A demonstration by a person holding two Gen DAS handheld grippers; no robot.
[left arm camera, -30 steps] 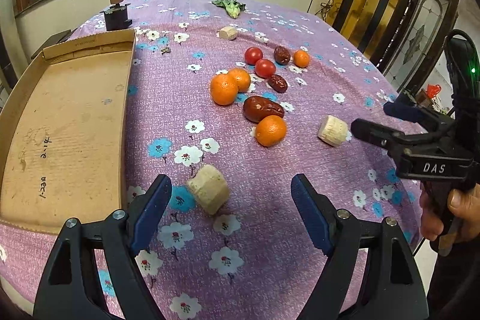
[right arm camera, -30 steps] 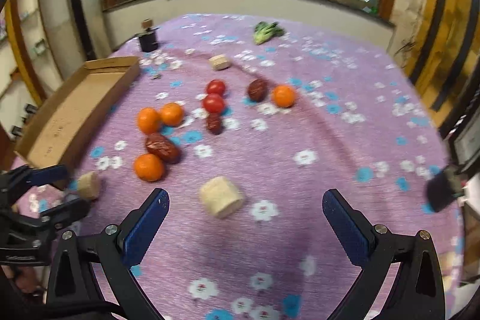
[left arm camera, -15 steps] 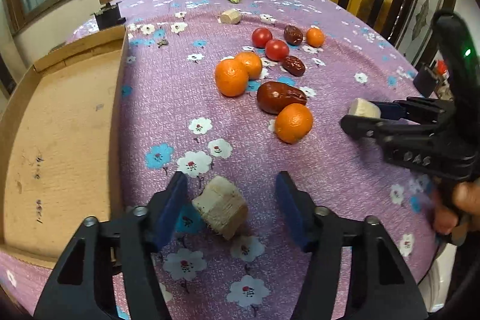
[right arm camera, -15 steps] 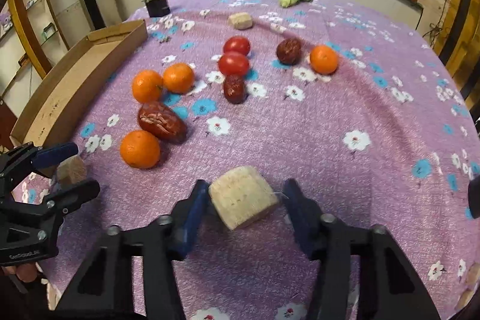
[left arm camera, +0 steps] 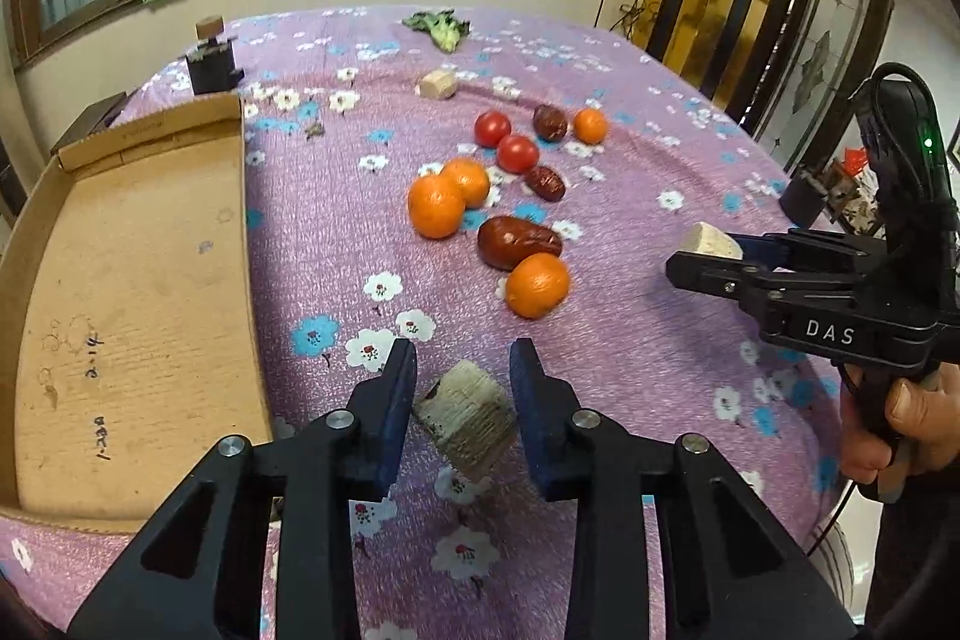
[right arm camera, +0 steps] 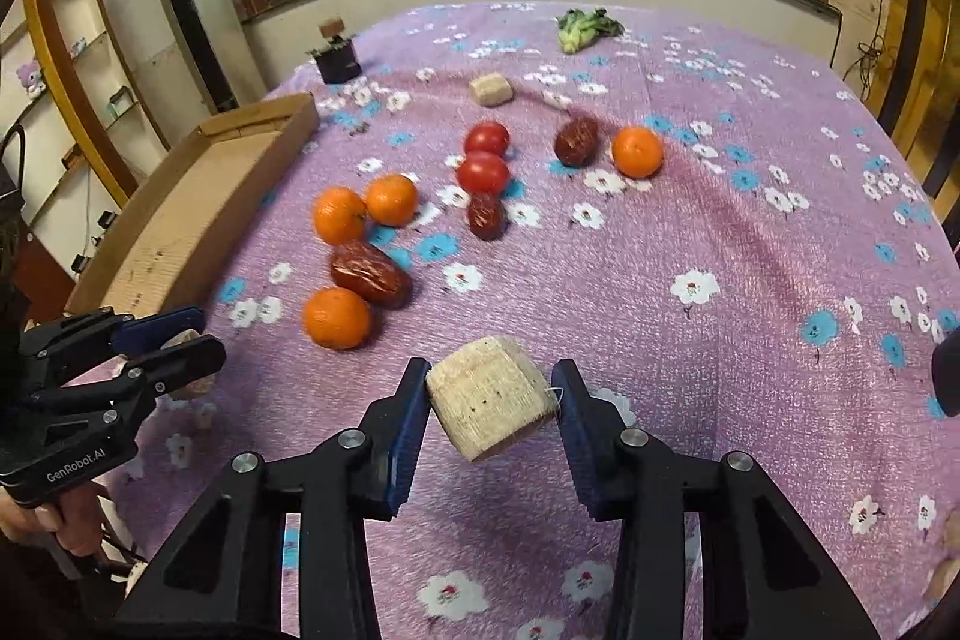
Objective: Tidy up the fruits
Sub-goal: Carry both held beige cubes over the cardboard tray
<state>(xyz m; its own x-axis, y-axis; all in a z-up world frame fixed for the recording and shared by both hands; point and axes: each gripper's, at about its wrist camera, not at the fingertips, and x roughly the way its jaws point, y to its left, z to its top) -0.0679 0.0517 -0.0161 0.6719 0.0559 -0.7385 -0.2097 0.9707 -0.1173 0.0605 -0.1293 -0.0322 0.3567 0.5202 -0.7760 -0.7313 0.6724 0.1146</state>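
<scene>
Left wrist view: the left gripper (left arm camera: 462, 388) is clamped on a pale ribbed block (left arm camera: 467, 419), its blue pads pressing the two sides. The block's long axis runs from upper left to lower right, its near end tilted down toward the flowered purple cloth (left arm camera: 630, 358) on the desk. To the left lies the cardboard tray (left arm camera: 126, 292). Beyond the block sit oranges, the closest one (left arm camera: 536, 285) touching a long dark-red date (left arm camera: 519, 242). At the right, the right gripper (left arm camera: 702, 256) is seen side-on, closed on a second pale block (left arm camera: 708, 239) that juts out leftward from its tip.

Right wrist view: the right gripper (right arm camera: 489, 394) clamps the second pale block (right arm camera: 489, 406) between its pads, clear of the cloth. This block's axis leans from upper left down to lower right, one flat face turned toward the camera. At the far left the left gripper (right arm camera: 174, 340) is pinched on its own block, which barely shows.
</scene>
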